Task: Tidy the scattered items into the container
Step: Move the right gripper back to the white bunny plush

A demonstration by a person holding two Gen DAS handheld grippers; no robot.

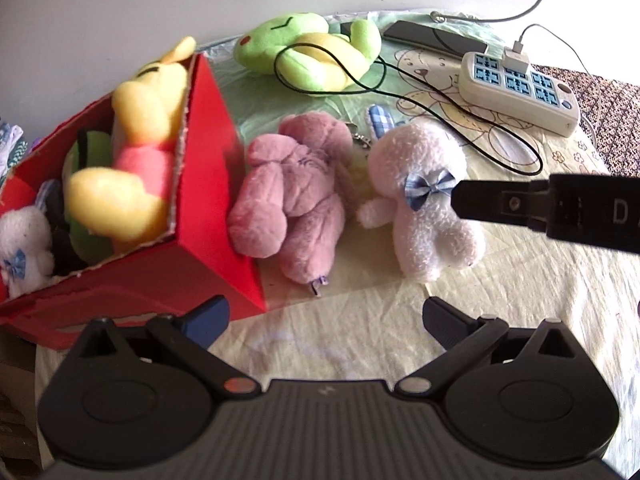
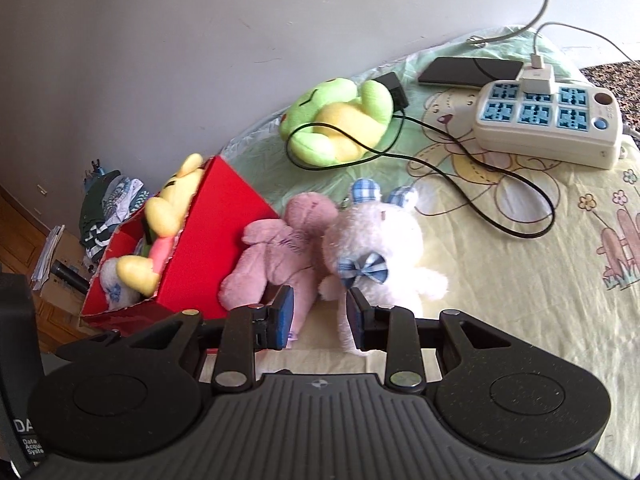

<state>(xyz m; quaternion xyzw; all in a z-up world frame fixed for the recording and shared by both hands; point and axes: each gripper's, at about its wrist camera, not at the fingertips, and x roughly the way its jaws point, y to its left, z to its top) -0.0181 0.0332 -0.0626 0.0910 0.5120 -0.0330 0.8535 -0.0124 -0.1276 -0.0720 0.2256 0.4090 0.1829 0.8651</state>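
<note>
Left gripper (image 1: 326, 320) gapes over the sheet (image 1: 520, 280); right gripper (image 2: 320, 316) — half-open — straddles the white bunny (image 2: 376, 240), beside the red box (image 2: 208, 248).

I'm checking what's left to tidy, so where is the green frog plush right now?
The green frog plush lies outside the red box, at the far side of the bedsheet near the wall, left of the power strip, with a black cable draped across it.
</note>
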